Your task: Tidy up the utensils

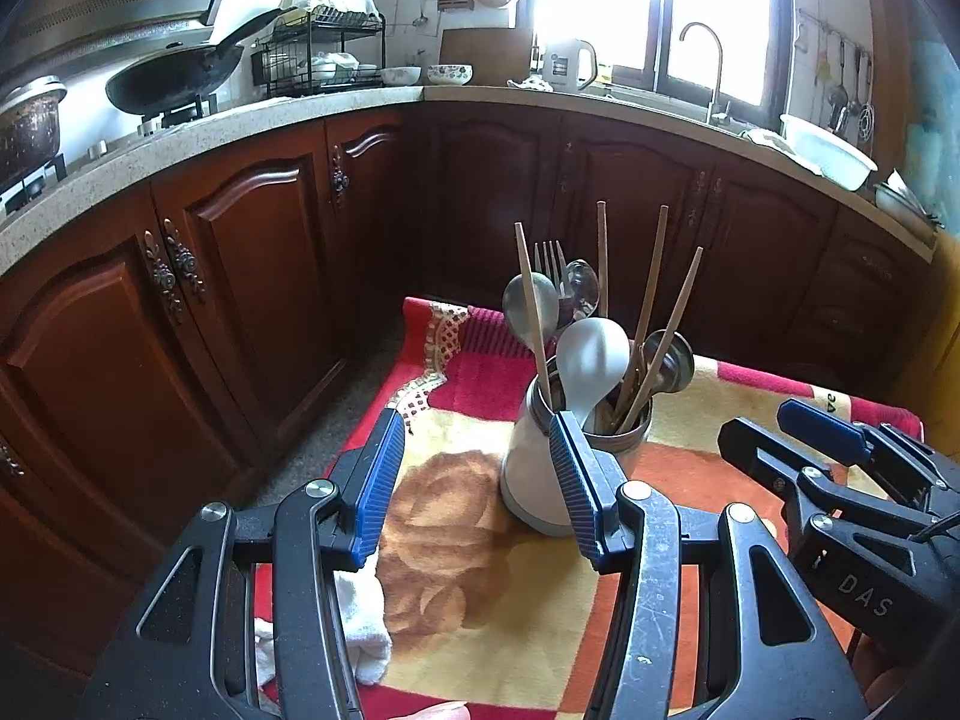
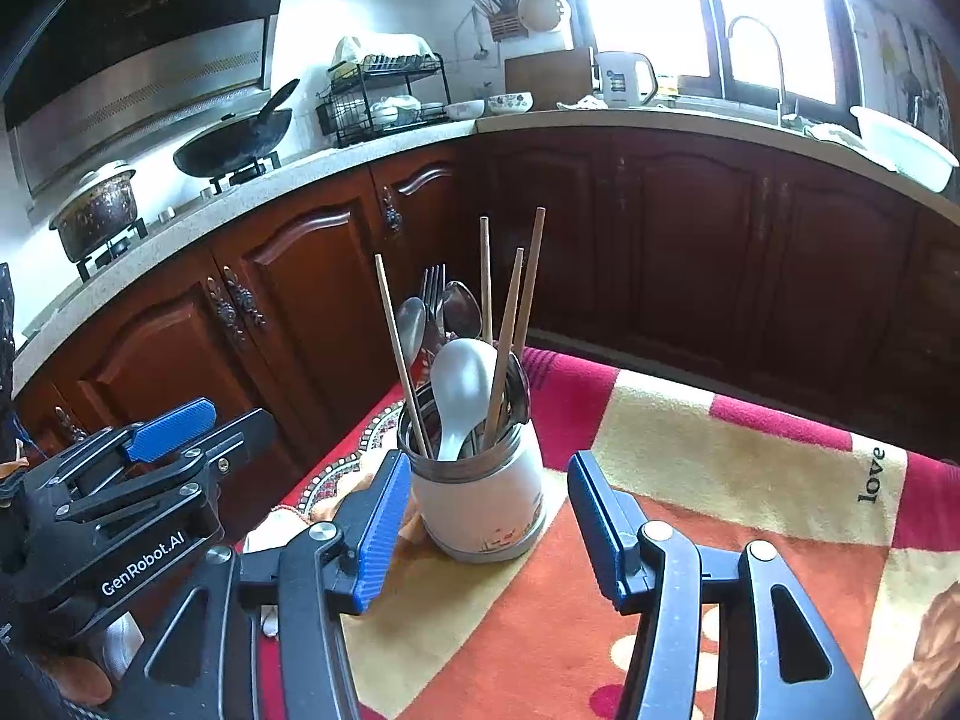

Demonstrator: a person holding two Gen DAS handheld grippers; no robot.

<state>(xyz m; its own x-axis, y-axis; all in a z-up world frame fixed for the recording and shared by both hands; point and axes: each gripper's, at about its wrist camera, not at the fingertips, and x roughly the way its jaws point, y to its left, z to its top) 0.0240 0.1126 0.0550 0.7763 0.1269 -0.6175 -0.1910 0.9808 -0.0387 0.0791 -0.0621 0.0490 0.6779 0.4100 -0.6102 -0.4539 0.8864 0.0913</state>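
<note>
Ahead of me dark wooden cabinets [image 1: 252, 276] run under a pale speckled countertop [image 2: 360, 150]; a bright window [image 1: 654, 6] glares far right, range hood [image 2: 144, 54] far left.

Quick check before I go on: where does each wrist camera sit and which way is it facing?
Left wrist: on the left gripper, angled down at the utensil cup; its open fingers and the right gripper show.
Right wrist: on the right gripper, angled down at the same cup; its open fingers and the left gripper show.
Shared: cup, blanket, kitchen counter.
</note>
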